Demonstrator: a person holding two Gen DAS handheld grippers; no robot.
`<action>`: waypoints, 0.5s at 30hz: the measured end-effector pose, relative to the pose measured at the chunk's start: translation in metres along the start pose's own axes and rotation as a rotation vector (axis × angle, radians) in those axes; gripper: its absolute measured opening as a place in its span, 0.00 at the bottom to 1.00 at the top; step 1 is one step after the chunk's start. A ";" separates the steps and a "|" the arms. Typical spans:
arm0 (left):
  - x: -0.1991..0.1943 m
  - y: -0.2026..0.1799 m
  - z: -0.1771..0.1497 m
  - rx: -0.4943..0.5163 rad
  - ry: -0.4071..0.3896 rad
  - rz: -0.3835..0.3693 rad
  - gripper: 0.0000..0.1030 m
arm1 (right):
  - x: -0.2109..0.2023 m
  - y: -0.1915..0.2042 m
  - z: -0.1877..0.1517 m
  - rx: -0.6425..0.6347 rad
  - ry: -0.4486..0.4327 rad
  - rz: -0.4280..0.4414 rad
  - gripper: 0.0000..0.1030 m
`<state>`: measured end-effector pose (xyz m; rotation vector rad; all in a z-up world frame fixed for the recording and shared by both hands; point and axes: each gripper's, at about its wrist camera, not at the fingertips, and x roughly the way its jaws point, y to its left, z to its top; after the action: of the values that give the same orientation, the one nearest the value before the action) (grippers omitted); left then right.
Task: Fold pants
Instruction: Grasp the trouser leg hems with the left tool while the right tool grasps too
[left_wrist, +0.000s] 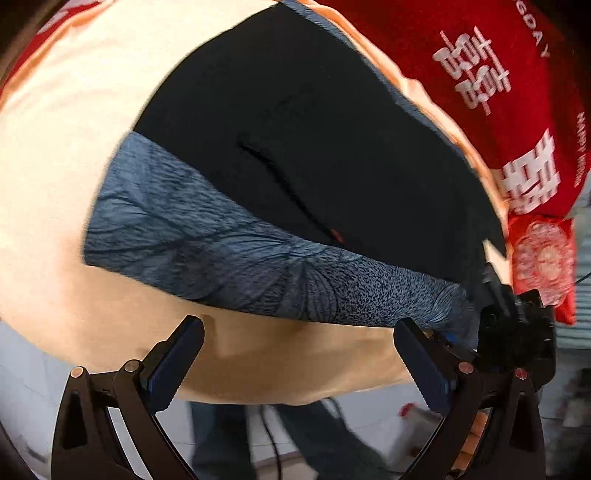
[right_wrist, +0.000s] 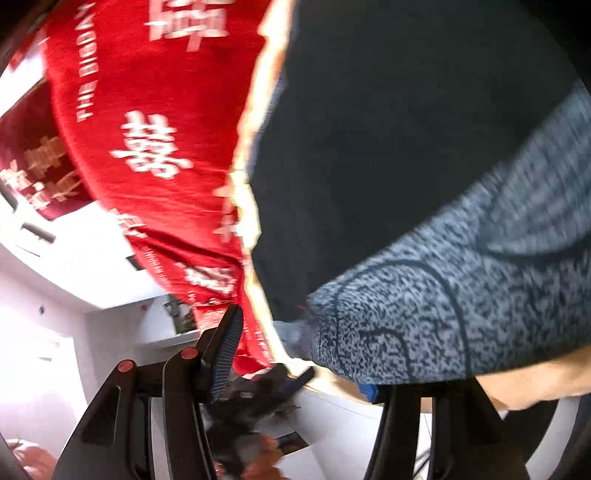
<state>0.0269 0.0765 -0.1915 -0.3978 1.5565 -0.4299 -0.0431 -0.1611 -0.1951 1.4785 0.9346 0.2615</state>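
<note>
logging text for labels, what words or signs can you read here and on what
"THE BIGDAY": white print on the red cloth.
"GDAY": the end of the same print, at the cloth's edge in the left wrist view.
"HAPPY W...": cut off, rest too blurred.
Large white double-happiness signs: on the red cloth.
Gold signs on the darker red cloth: too blurred.
Pants: none.
</note>
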 end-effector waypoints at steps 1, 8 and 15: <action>0.000 -0.002 0.002 -0.013 -0.004 -0.021 1.00 | -0.003 0.010 0.003 -0.014 -0.004 0.017 0.58; -0.002 -0.004 0.027 -0.154 -0.110 -0.111 1.00 | -0.014 0.035 0.012 -0.038 -0.004 0.072 0.58; -0.002 -0.008 0.044 -0.098 -0.100 -0.006 0.42 | -0.021 -0.013 0.003 0.031 -0.024 0.010 0.58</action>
<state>0.0713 0.0692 -0.1863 -0.4930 1.4825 -0.3343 -0.0596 -0.1788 -0.2001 1.5119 0.9158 0.2379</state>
